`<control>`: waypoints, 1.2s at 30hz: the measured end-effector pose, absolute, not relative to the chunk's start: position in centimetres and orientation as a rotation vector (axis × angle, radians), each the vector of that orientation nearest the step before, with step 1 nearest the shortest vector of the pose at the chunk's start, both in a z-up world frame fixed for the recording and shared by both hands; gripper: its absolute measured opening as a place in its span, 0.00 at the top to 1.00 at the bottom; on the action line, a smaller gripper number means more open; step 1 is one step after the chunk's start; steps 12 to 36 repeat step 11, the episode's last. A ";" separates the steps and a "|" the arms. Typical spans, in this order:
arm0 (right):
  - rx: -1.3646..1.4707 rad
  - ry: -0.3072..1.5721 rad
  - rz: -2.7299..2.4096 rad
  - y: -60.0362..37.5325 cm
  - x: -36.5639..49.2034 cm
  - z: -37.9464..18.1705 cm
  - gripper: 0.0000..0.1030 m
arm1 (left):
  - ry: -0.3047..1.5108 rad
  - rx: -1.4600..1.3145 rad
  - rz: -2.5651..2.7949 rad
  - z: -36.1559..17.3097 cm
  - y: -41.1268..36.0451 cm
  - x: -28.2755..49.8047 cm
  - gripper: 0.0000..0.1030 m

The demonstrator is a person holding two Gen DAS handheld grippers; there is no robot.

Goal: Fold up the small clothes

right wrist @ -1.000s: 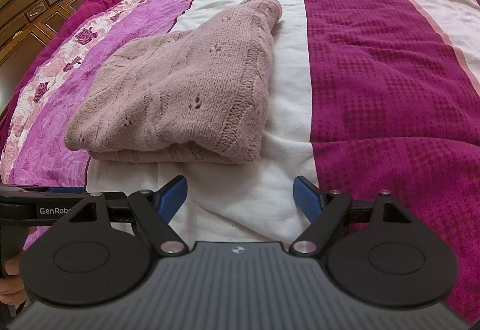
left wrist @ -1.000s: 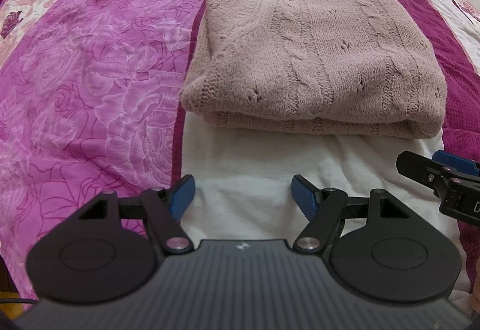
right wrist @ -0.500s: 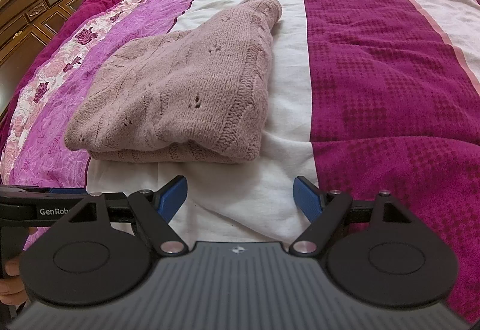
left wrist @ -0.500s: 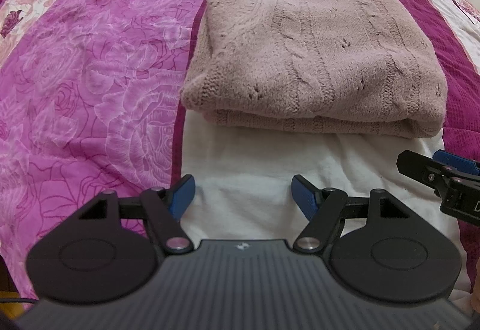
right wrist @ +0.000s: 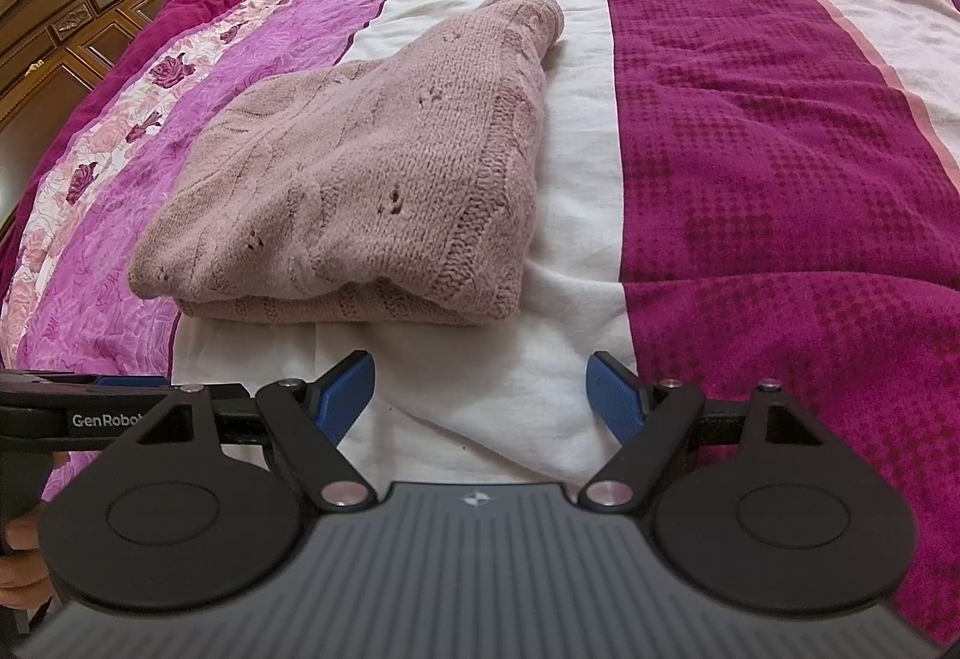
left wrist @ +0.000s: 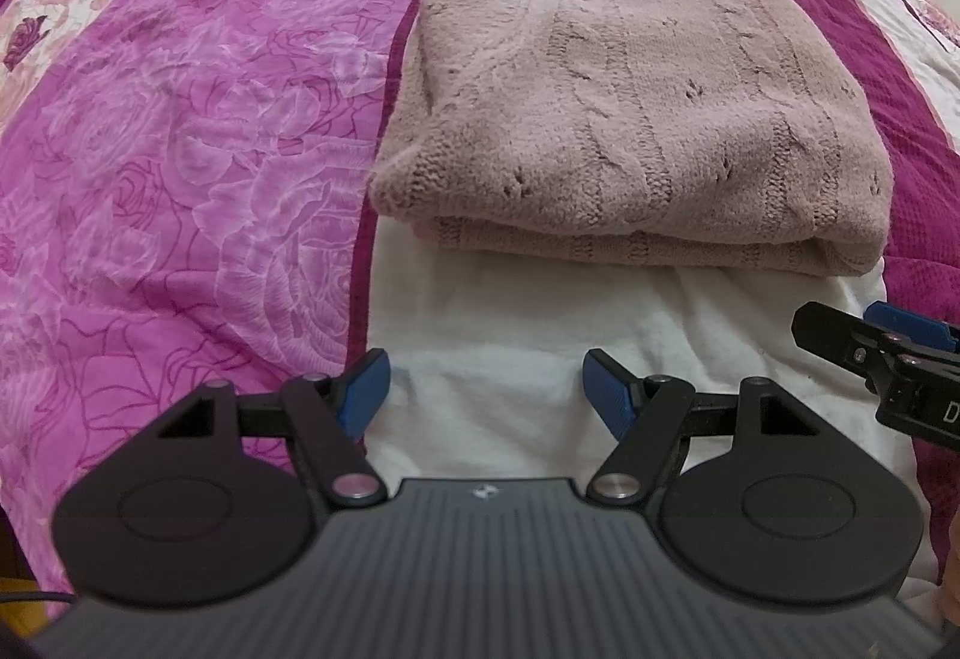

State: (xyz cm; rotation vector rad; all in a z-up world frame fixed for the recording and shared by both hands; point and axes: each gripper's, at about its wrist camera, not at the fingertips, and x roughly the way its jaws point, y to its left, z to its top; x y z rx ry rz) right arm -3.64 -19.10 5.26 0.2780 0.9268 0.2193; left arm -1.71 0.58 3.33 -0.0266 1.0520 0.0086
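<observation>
Left tool [left wrist: 486, 389] sits low in view w/ blue pads [left wrist: 609, 398] spread wide, nothing btwn them, over the white stripe of the bedspread [left wrist: 510, 347]. Folded dusty-pink knit sweater [left wrist: 630, 113] lies ahead on that stripe, left edge crossing onto the pink rose-print stripe [left wrist: 168, 167], right edge touching the dark magenta stripe [left wrist: 924, 191]. Fold faces the tool; sweater apart from the pads. Right tool's [left wrist: 864, 341] tip pokes in at the right edge, near the sweater's corner, not touching it.
</observation>
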 end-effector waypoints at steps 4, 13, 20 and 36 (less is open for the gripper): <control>0.278 0.927 0.219 -19.1 -3.6 5.3 0.19 | 1.049 -0.025 0.003 3.4 0.5 -1.8 0.30; 0.278 0.927 0.219 -19.1 -3.6 5.3 0.19 | 1.047 -0.024 -0.006 3.4 0.6 -1.9 0.30; 0.278 0.927 0.219 -19.1 -3.6 5.3 0.19 | 1.047 -0.024 -0.006 3.4 0.6 -1.9 0.30; 0.278 0.927 0.219 -19.1 -3.6 5.3 0.19 | 1.047 -0.024 -0.006 3.4 0.6 -1.9 0.30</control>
